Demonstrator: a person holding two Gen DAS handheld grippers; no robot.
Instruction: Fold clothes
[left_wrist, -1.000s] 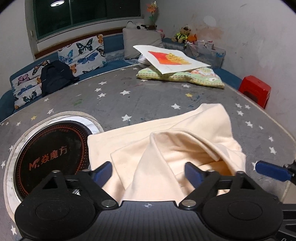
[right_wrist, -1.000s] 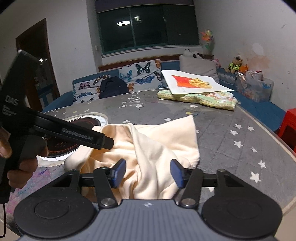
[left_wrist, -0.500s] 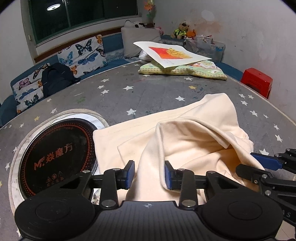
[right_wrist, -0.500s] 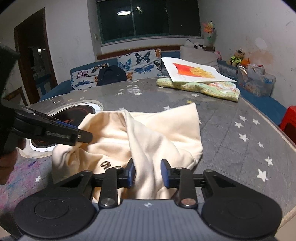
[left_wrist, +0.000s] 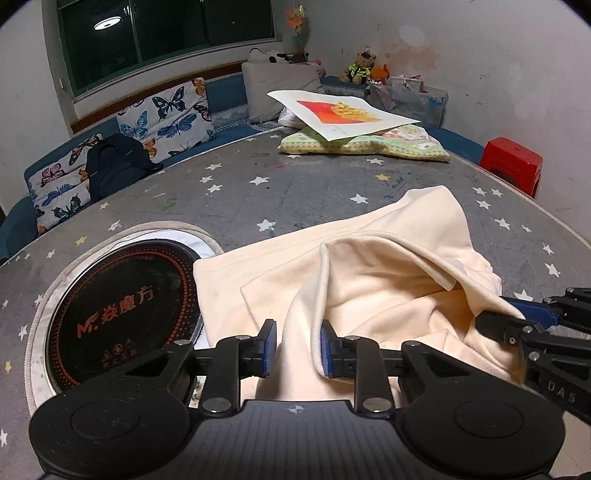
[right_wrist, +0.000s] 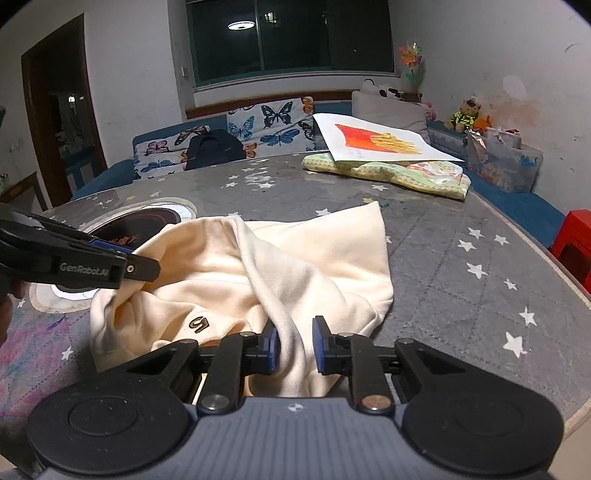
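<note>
A cream garment lies crumpled on the grey star-patterned table; it also shows in the right wrist view, with a small dark mark on its near part. My left gripper is shut on a fold of the garment at its near left edge. My right gripper is shut on a ridge of the garment at its near right edge. Each gripper shows in the other's view: the right one and the left one, both touching the cloth.
A round black induction hob is set into the table left of the garment. A green folded quilt with a picture board lies at the far side. A red stool stands right of the table. A bench with butterfly cushions and a black backpack runs behind.
Both grippers went from open to shut on folds of the garment. The cloth has bunched and lifted slightly between them.
</note>
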